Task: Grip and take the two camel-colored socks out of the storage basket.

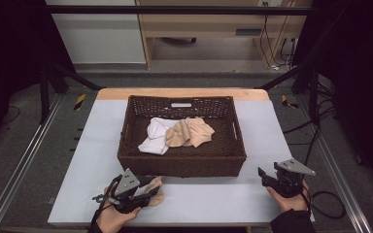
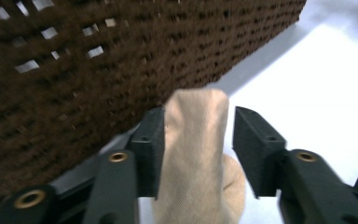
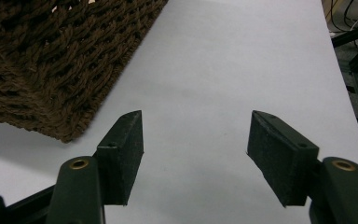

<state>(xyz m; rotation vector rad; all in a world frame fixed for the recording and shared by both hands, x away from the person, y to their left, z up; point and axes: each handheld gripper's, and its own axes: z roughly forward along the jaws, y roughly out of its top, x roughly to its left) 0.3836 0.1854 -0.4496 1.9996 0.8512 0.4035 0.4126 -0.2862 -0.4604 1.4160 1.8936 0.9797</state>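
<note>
A brown woven basket (image 1: 182, 162) stands in the middle of the table and holds a white cloth (image 1: 155, 136) and a tan cloth (image 1: 190, 132). In front of its near wall, at the left, a second tan cloth (image 1: 157, 187) lies on the table between the jaws of my left gripper (image 1: 151, 193). In the left gripper view this tan cloth (image 2: 196, 154) leans against one jaw with a gap to the other, so my left gripper (image 2: 198, 126) is open. My right gripper (image 1: 263, 175) hovers open at the near right, with bare table between its jaws (image 3: 196, 121).
The basket wall (image 2: 98, 60) rises close in front of the left gripper, and the basket corner (image 3: 51, 56) is to the left of the right gripper. The pale table top (image 1: 223, 199) ends just behind the hands. Metal frame bars and cables flank the table.
</note>
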